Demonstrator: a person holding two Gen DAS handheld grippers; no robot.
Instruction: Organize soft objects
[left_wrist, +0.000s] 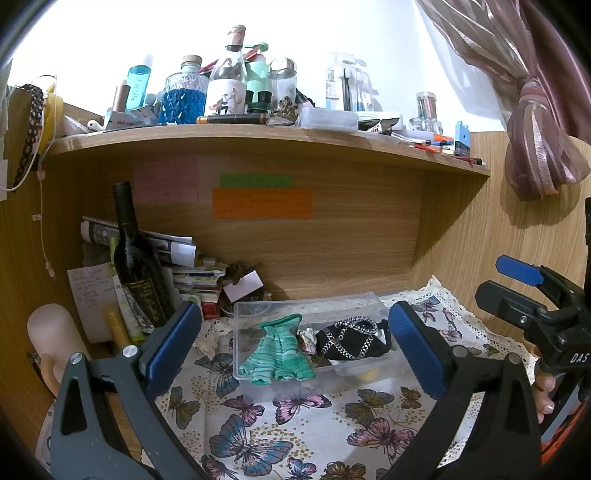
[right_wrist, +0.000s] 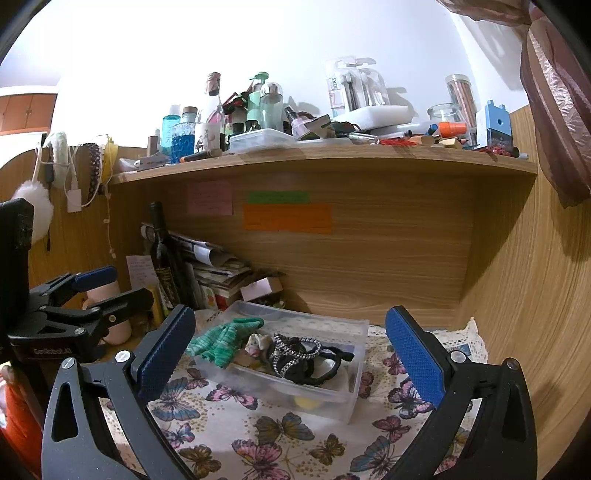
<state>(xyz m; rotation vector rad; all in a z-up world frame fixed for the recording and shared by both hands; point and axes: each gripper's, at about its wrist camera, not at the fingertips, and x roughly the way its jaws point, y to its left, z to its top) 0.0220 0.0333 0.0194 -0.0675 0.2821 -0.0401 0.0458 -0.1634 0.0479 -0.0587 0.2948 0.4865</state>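
Both claws hang empty in front of the clear plastic bin: your left gripper (left_wrist: 295, 350) has its blue pads spread wide with nothing between them, and your right gripper (right_wrist: 291, 354) is spread just as wide, also holding nothing. Take the clear plastic bin (left_wrist: 373, 300) as your landmark; it sits on the butterfly-print cloth (left_wrist: 295, 417) under the wooden shelf (left_wrist: 258, 138). Inside the bin, the soft things are already gathered: a green knitted doll sweater (left_wrist: 279, 350) drapes over the bin's left front rim with its hem hanging outside, a small pale floral scrap (left_wrist: 306, 338) lies at the middle, and a black pouch with a silver chain (left_wrist: 351, 341) fills the right half. Something yellow shows low through the bin's front wall, too blurred to name. A dark wine bottle (left_wrist: 131, 254) stands behind and left of the bin, against a pile of papers. By the look of it, you are late in the task, at the tidying step, since only the sweater spills past the rim. Your next move likely calls for the left gripper to come down over that hanging hem, close on the knit, and lift it inward so it lands wholly within the bin; keep the pads off the thin plastic wall, which could skid on the cloth.
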